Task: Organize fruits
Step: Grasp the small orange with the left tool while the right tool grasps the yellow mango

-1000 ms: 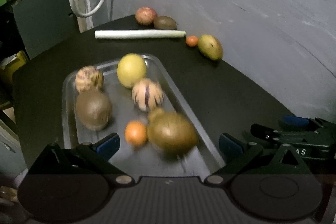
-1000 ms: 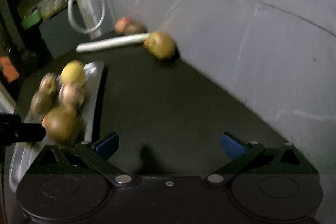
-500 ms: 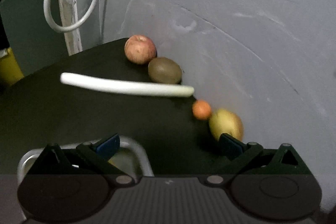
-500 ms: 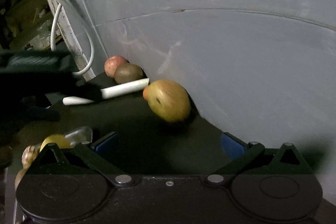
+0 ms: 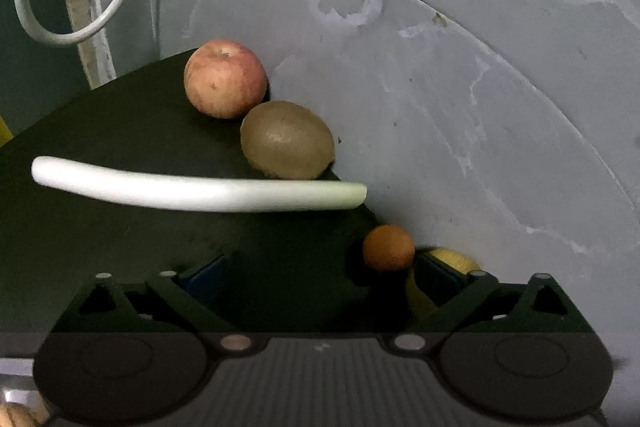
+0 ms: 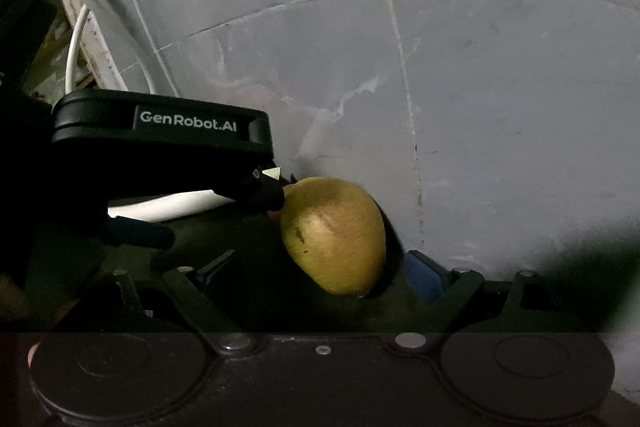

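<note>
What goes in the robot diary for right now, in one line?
phase: reaching | right gripper: closing around yellow-green pear-shaped fruit, not yet gripped | left gripper: open beside small orange round fruit

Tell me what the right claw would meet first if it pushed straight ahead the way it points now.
Most likely the yellow-green mango: it already lies between the closing jaws of the right claw, nearer the right-hand pad, with the grey wall just behind it. Whether the pads touch it yet is unclear.
</note>
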`<action>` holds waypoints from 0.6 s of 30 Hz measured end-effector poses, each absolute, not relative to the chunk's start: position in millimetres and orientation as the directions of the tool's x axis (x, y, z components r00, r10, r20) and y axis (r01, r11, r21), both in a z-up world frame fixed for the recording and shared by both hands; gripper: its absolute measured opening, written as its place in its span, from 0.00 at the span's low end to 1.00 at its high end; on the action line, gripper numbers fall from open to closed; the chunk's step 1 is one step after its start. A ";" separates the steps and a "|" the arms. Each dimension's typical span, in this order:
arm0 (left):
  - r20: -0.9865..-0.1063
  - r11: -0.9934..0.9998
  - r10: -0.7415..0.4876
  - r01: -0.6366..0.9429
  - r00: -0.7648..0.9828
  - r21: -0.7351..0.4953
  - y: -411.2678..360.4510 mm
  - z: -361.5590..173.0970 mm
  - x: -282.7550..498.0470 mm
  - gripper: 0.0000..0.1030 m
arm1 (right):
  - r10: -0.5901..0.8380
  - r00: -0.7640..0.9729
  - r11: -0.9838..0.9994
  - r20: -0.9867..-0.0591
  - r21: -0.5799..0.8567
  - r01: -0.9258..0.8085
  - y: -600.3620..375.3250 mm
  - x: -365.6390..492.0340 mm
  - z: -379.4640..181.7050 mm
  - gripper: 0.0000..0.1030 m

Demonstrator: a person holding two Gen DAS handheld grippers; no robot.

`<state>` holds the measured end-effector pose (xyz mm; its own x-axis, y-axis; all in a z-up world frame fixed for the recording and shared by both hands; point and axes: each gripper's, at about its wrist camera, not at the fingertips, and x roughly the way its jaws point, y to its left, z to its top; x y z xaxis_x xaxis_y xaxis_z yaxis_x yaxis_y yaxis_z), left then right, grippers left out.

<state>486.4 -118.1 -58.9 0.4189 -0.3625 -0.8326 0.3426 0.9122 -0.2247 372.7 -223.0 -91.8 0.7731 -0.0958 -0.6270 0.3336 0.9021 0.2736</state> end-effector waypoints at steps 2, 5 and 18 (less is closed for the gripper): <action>-0.829 0.910 -0.370 0.344 0.419 -0.232 -119.2 -59.1 487.8 0.95 | -0.101 0.773 0.897 -0.627 0.278 0.343 -222.4 377.2 -91.8 0.82; -0.824 0.906 -0.380 0.350 0.420 -0.239 -121.0 -60.0 488.6 0.92 | -0.107 0.774 0.893 -0.624 0.282 0.350 -222.1 381.5 -92.7 0.77; -0.819 0.891 -0.410 0.366 0.401 -0.268 -126.8 -64.3 488.5 0.86 | -0.128 0.772 0.891 -0.623 0.270 0.366 -227.9 378.0 -94.4 0.55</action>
